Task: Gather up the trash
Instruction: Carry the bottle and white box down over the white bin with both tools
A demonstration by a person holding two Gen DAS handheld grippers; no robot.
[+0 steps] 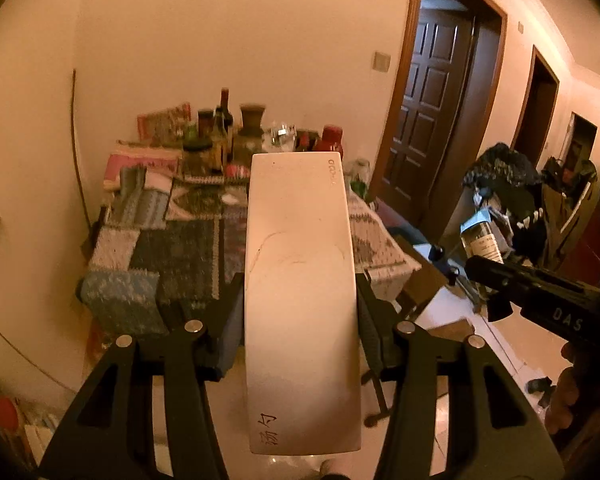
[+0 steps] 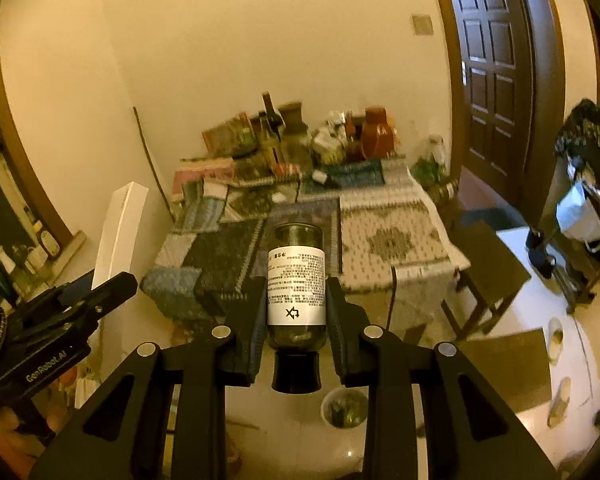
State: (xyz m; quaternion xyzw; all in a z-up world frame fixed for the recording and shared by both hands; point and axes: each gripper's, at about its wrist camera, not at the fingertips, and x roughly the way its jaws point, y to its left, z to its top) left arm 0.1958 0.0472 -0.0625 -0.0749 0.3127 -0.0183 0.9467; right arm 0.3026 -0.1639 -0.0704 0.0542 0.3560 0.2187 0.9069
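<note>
Table (image 2: 384, 280) edge beyond bottle (image 2: 296, 284) (floor (image 2: 512, 304) bare right).

The left gripper (image 1: 300, 308) points forward and somewhat down, its two black fingers (image 1: 230, 312) standing about half apart and pressed flat against the sides of a long white box (image 1: 300, 280) — a firm clamp. The right gripper (image 2: 296, 312) tilts down the same way, its jaws drawn close on a small dark glass bottle (image 2: 296, 284) held cap toward the camera. Each gripper shows at the edge of the other's view — the two are carried side by side, a hand (image 1: 568, 396) beneath the right one.
</note>
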